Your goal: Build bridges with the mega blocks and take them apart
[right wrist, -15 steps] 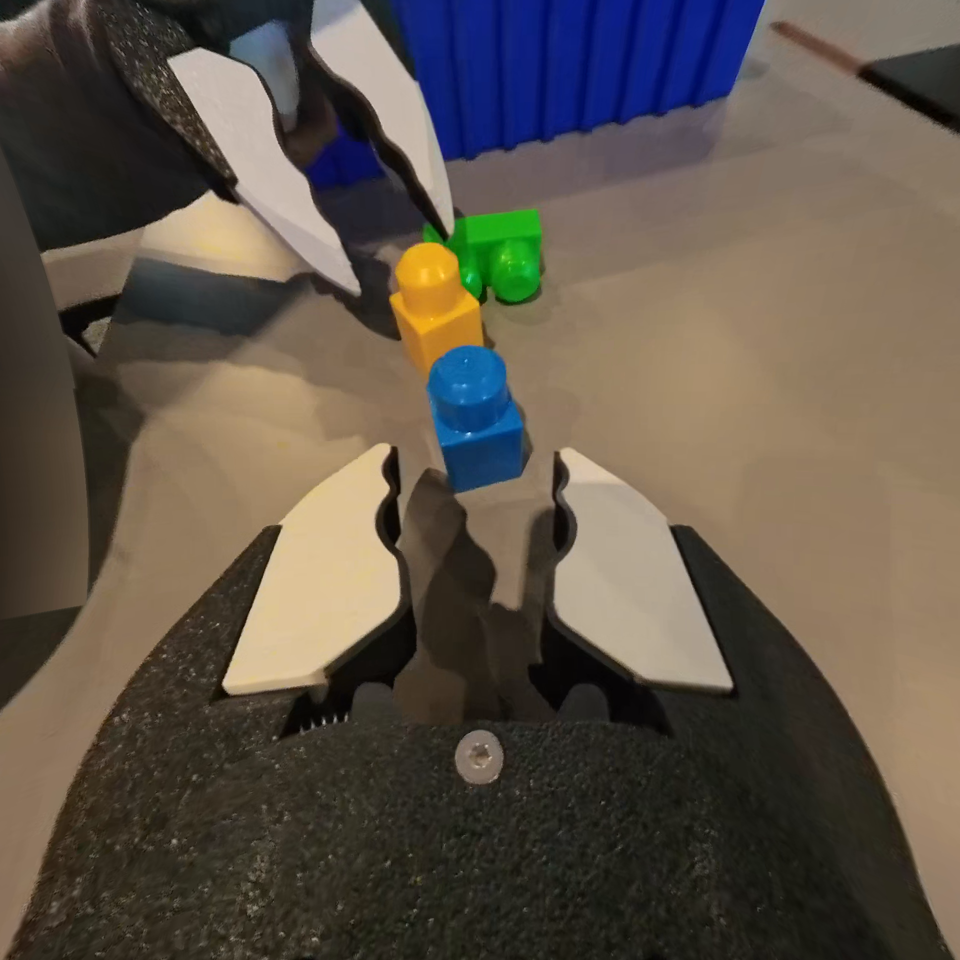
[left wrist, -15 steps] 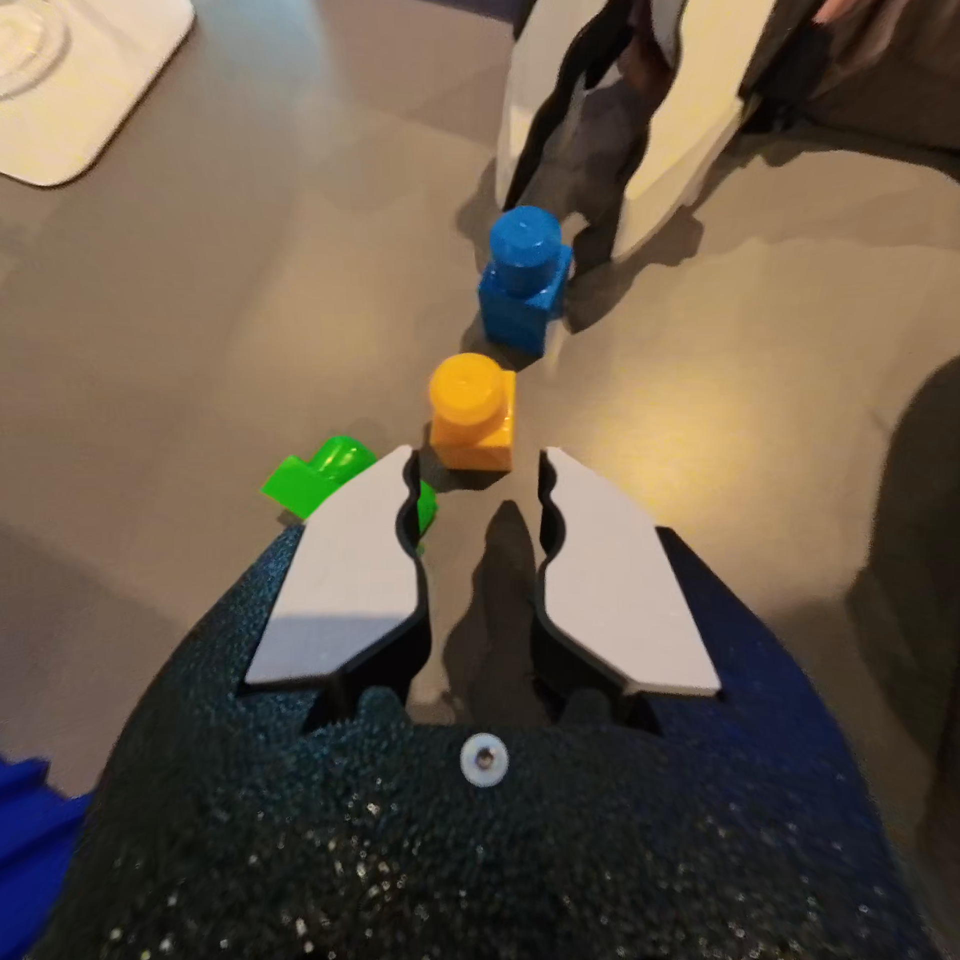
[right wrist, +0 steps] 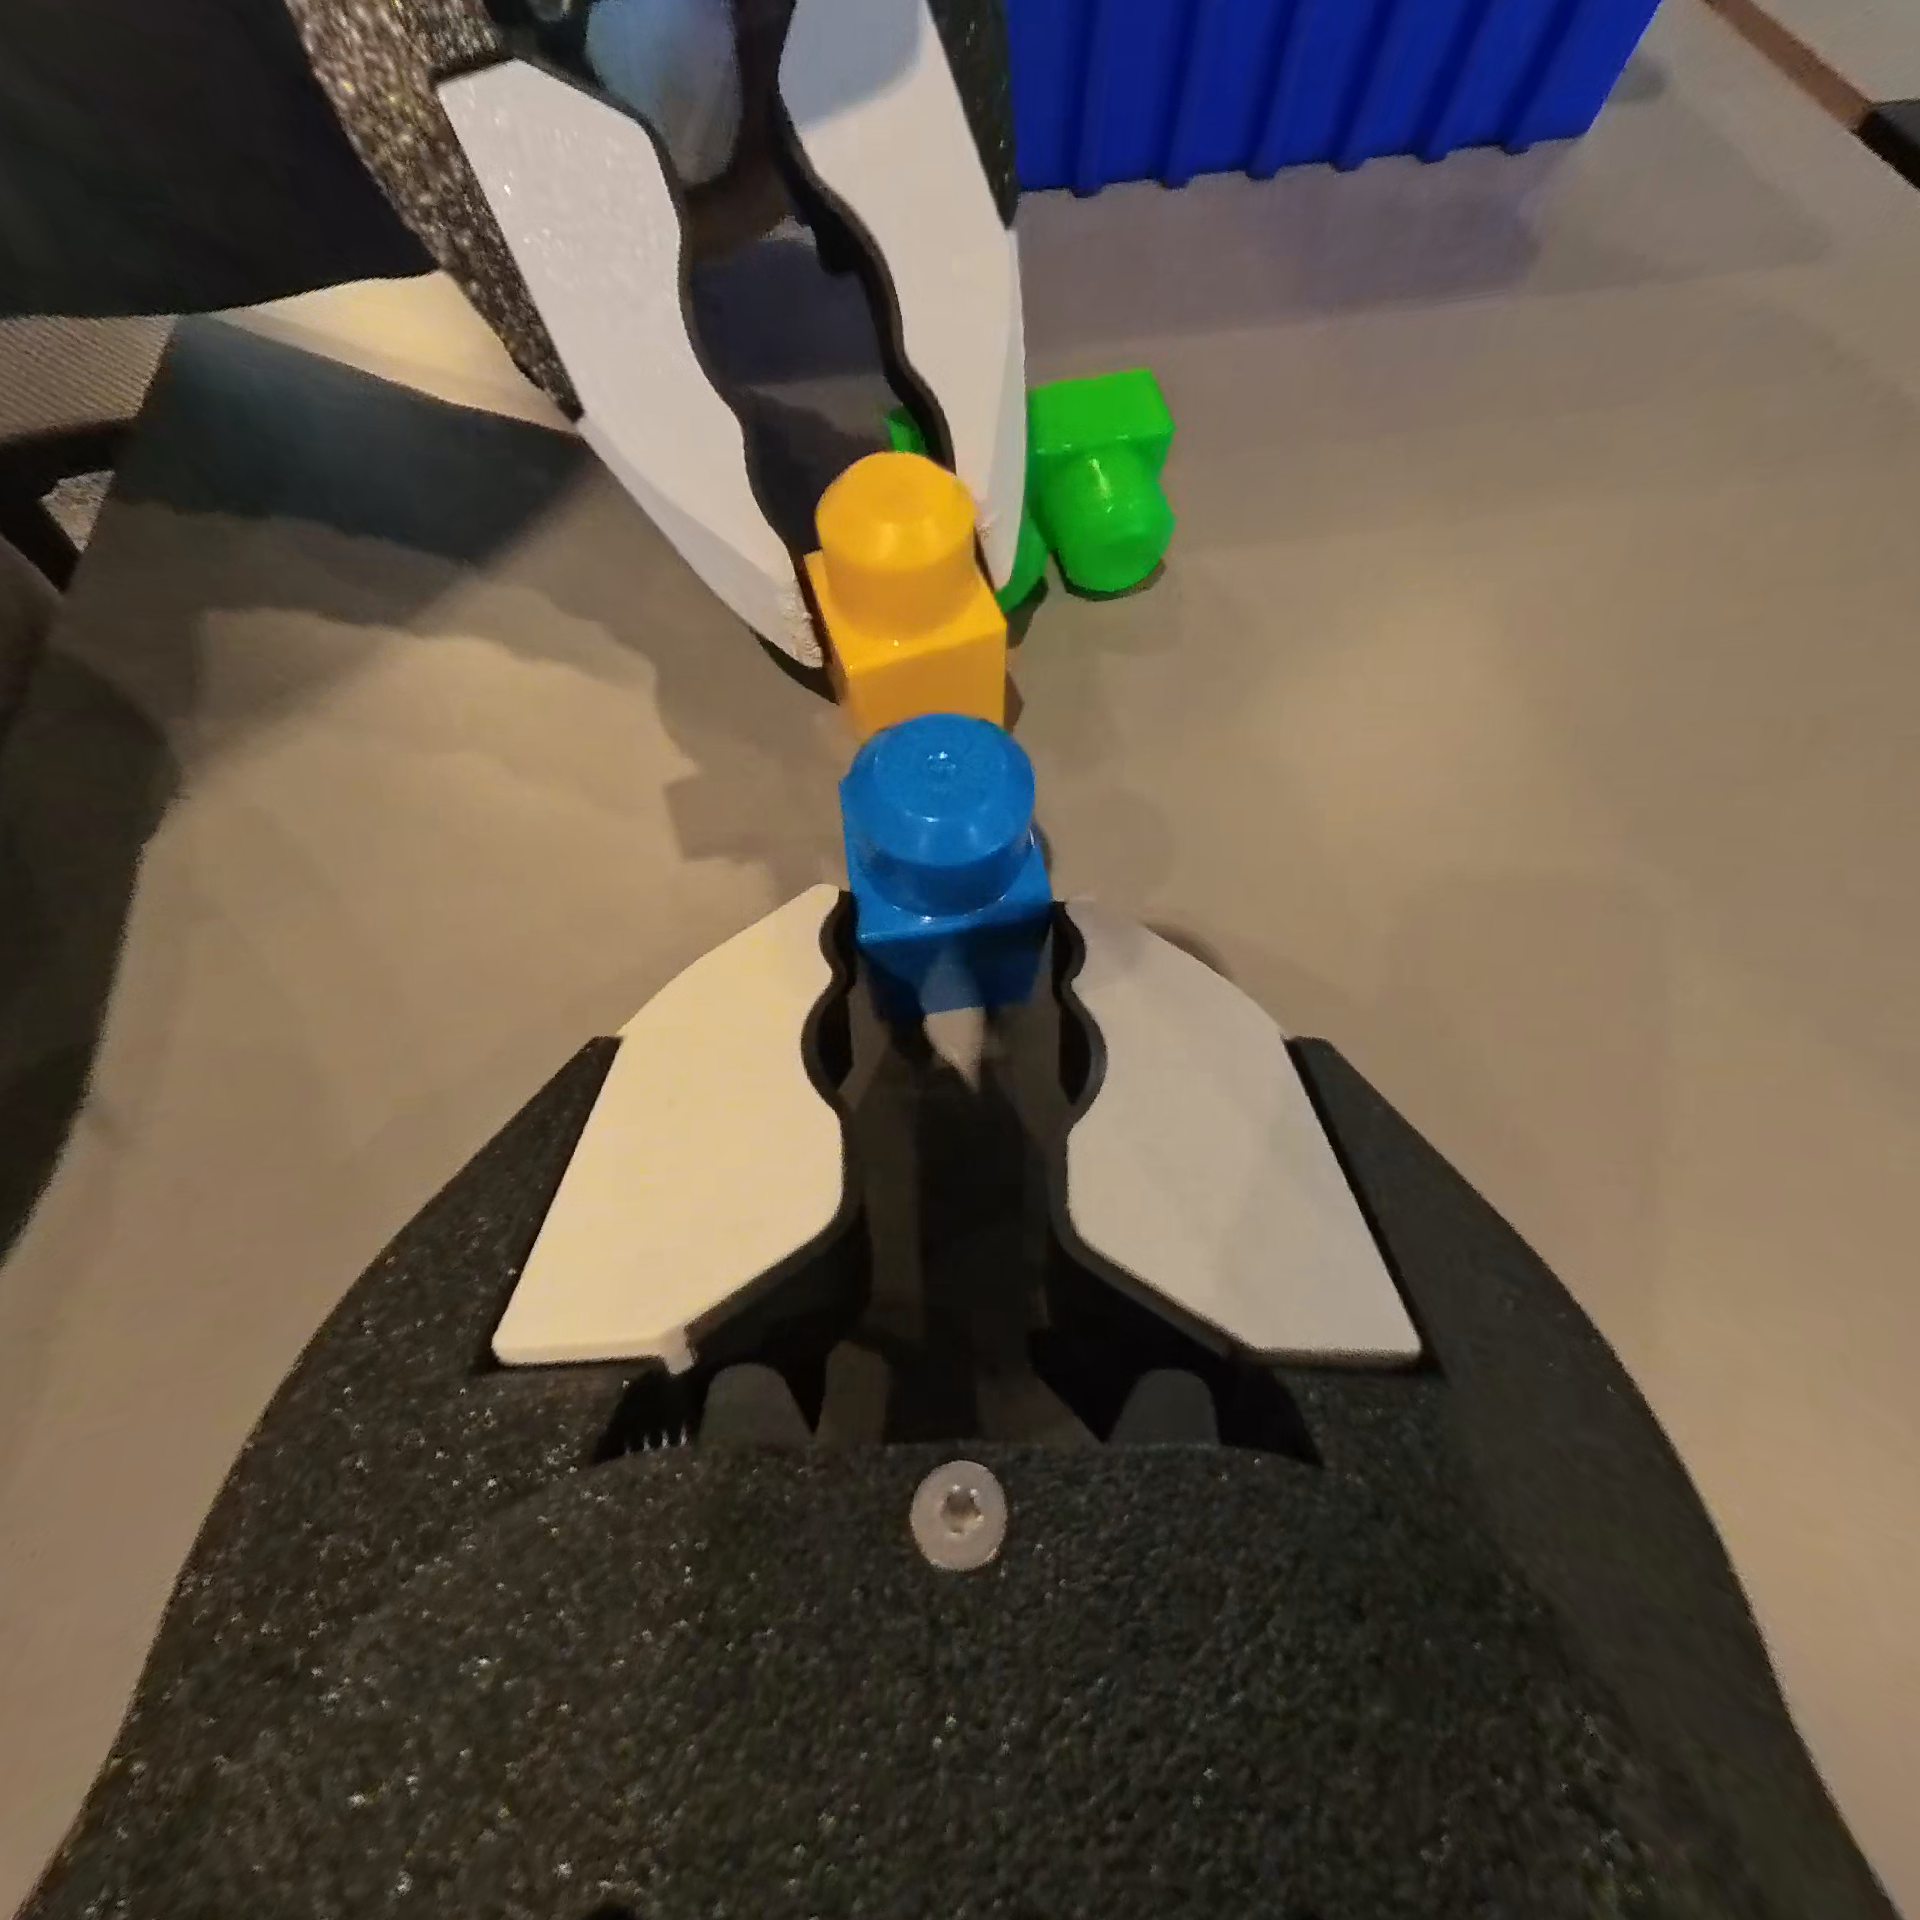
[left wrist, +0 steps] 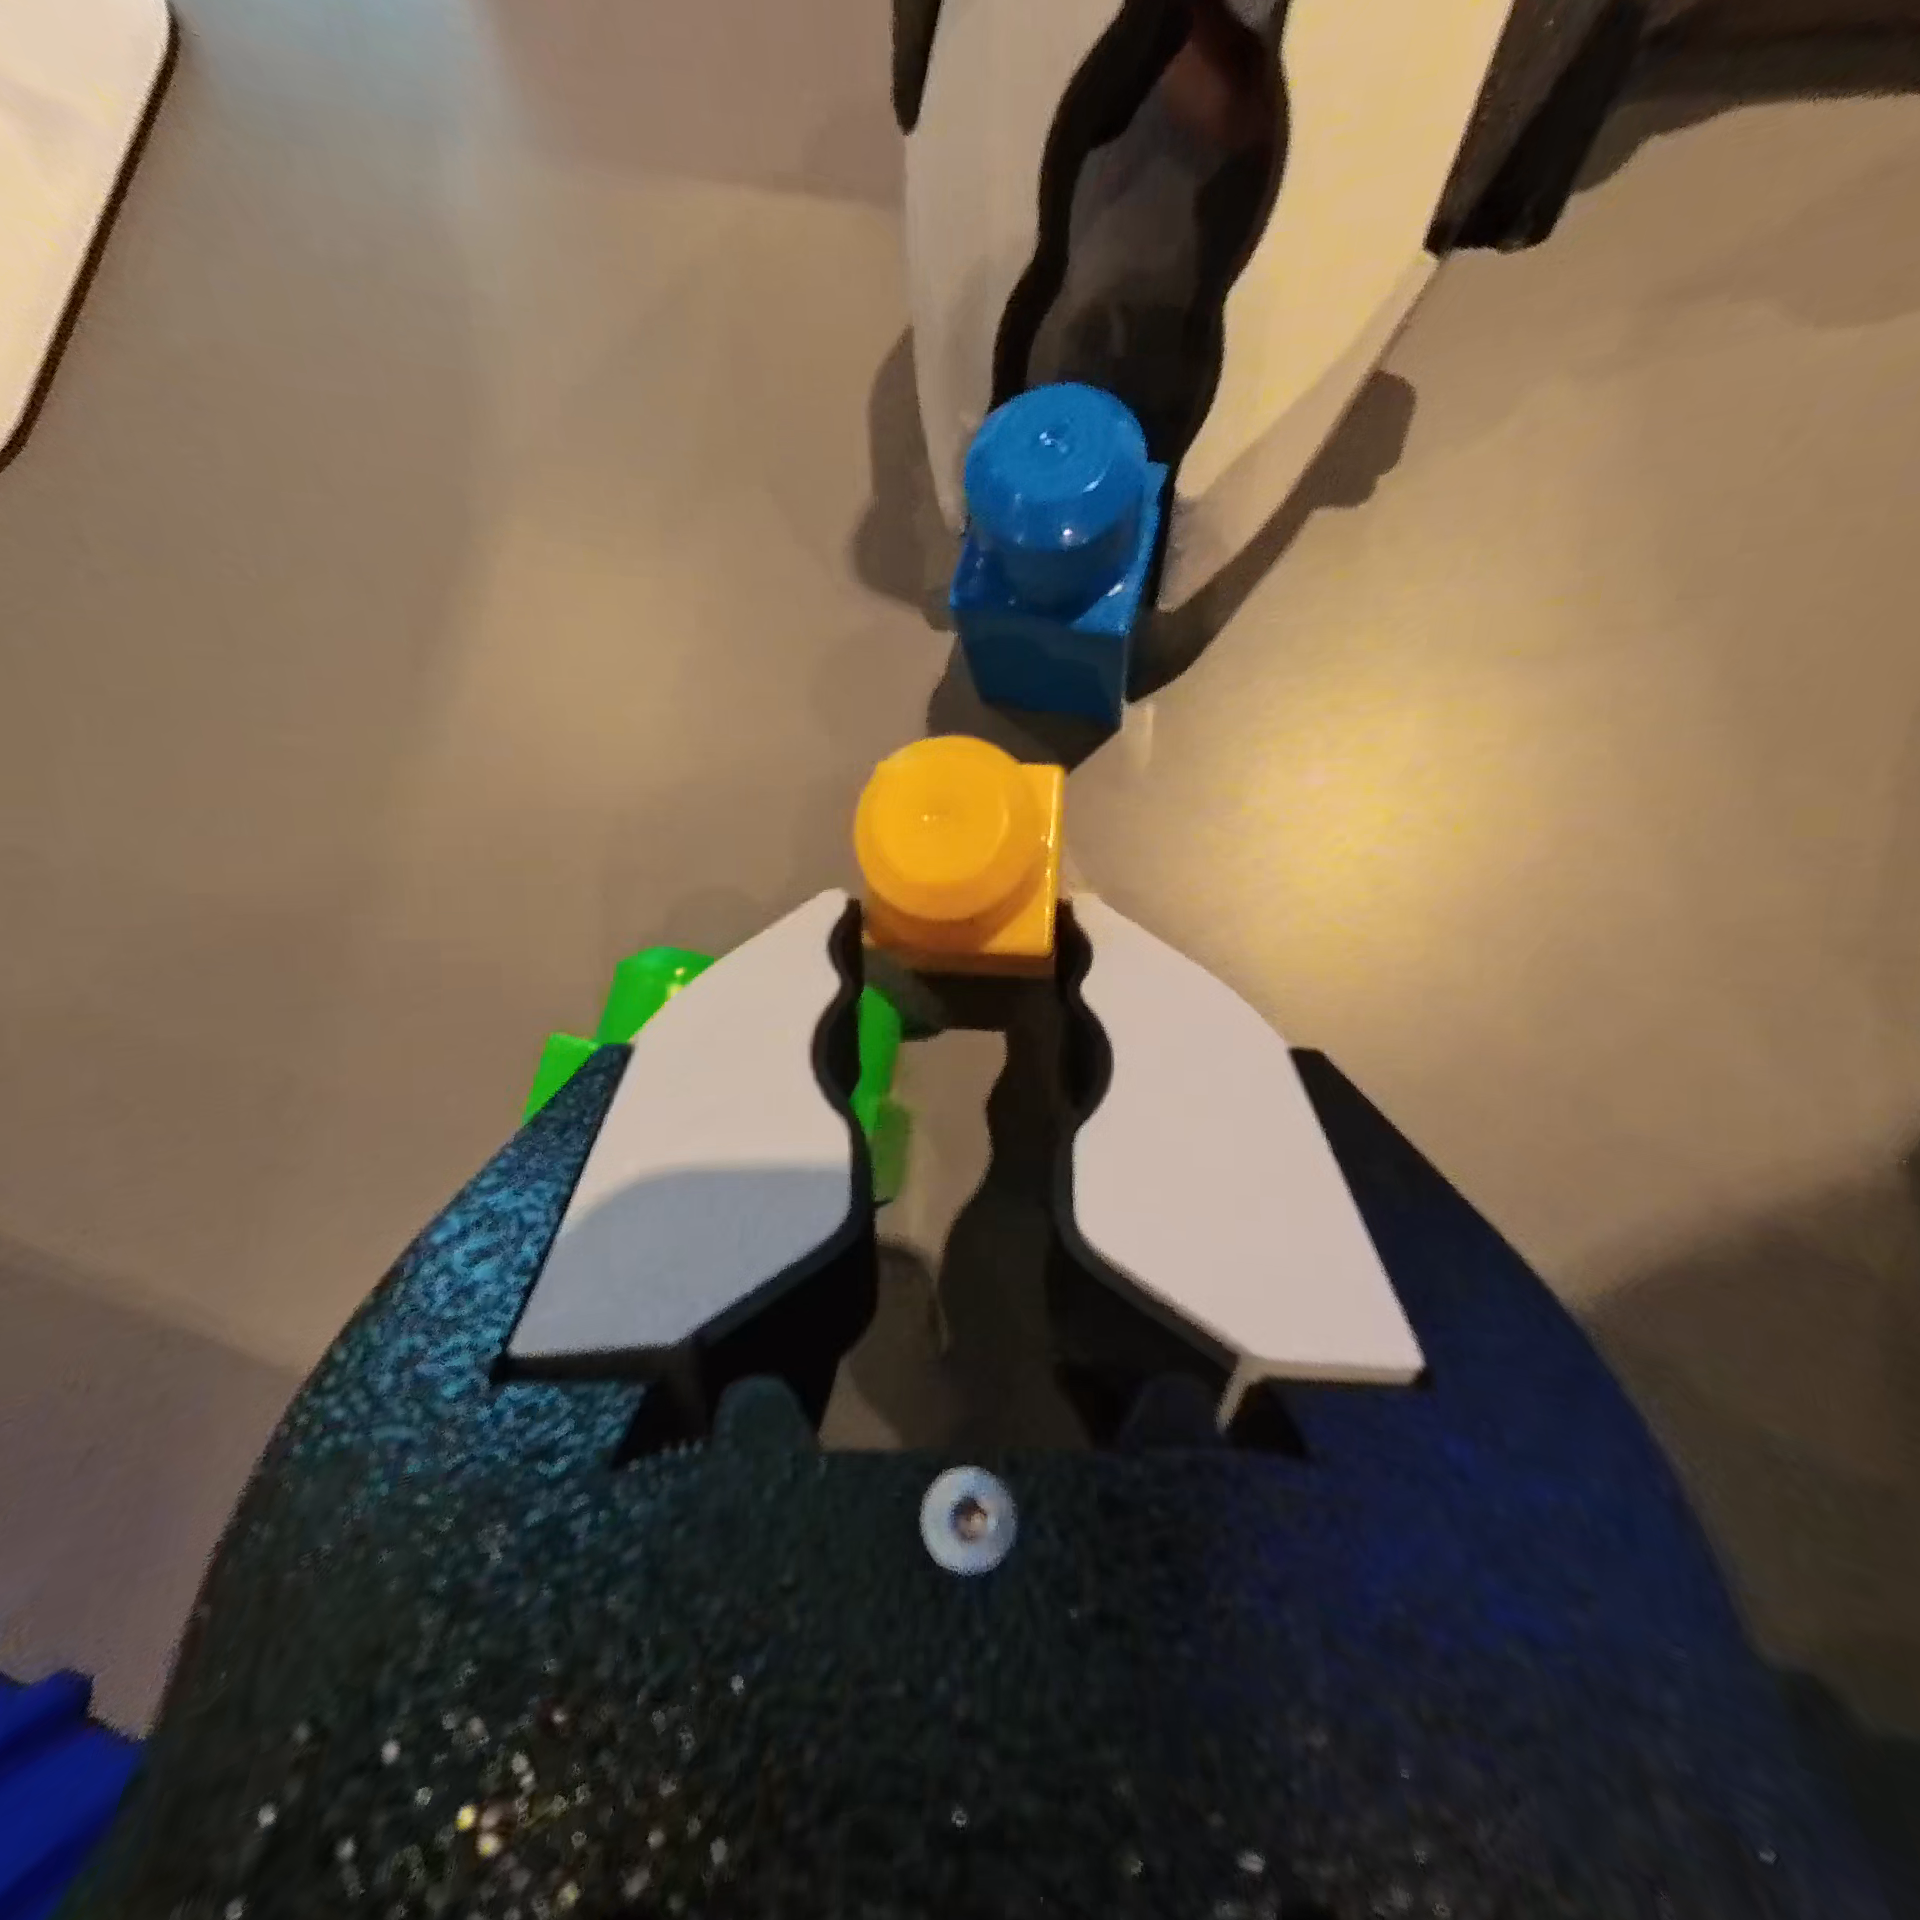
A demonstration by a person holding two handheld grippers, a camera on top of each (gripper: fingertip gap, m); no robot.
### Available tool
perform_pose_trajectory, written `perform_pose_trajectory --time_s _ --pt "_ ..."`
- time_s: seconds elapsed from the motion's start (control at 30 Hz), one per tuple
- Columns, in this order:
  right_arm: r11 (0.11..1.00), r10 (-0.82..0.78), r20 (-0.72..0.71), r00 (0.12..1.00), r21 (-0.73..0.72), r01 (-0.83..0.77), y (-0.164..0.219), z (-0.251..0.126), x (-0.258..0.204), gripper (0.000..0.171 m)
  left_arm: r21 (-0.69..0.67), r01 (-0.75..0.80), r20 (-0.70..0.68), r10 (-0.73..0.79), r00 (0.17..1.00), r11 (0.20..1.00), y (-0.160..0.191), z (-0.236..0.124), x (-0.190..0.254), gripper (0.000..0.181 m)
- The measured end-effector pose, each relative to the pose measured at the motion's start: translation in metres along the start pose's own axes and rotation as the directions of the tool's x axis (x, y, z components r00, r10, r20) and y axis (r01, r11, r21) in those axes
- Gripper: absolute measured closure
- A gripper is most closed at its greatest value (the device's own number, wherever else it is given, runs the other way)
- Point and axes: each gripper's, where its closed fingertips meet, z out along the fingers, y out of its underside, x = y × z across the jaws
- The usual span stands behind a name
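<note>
- Left wrist view: the left gripper [left wrist: 961, 925] has its fingers on either side of the yellow block [left wrist: 961, 883], which stands upright on the table [left wrist: 416, 623]. The tips sit right at the block's flanks, but whether they press it I cannot tell.
- Beyond it stands the blue block [left wrist: 1055, 582], just apart from the yellow one, with the right gripper [left wrist: 1060, 540] reaching around it from the far side. A green block [left wrist: 644, 997] lies on its side under the left finger (half hidden).
- Right wrist view: the right gripper [right wrist: 951, 920] brackets the blue block [right wrist: 940, 883] at its base; contact looks close, but a firm grip cannot be confirmed.
- The yellow block [right wrist: 914, 613] sits straight ahead, and the green block [right wrist: 1101, 488] lies beside a blue bin [right wrist: 1299, 94].
- Judgement: both blocks seem to be bridge piers. Squeeze squarely on the flat sides, below the studs, and keep both upright (a skewed pinch could twist them).
</note>
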Motion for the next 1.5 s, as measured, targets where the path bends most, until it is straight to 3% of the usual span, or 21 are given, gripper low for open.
perform_pose_trajectory --time_s 0.03,0.43,1.5 --pt "1.0 -0.001 0.003 1.0 0.0 0.001 0.0 0.0 -0.001 0.135 0.001 -0.007 -0.009 0.007 1.0 1.0 0.0 0.0 0.001 0.146" --pt "1.0 -0.022 0.024 0.999 0.0 0.022 0.0 0.0 -0.01 0.135 0.022 -0.153 -0.072 0.154 0.985 0.988 -0.003 -0.003 0.019 0.146" --pt "1.0 -0.021 0.012 1.0 -0.002 0.021 -0.007 0.011 -0.015 0.135 -0.049 -0.138 -0.04 0.136 0.99 0.989 -0.006 0.001 0.018 0.146"
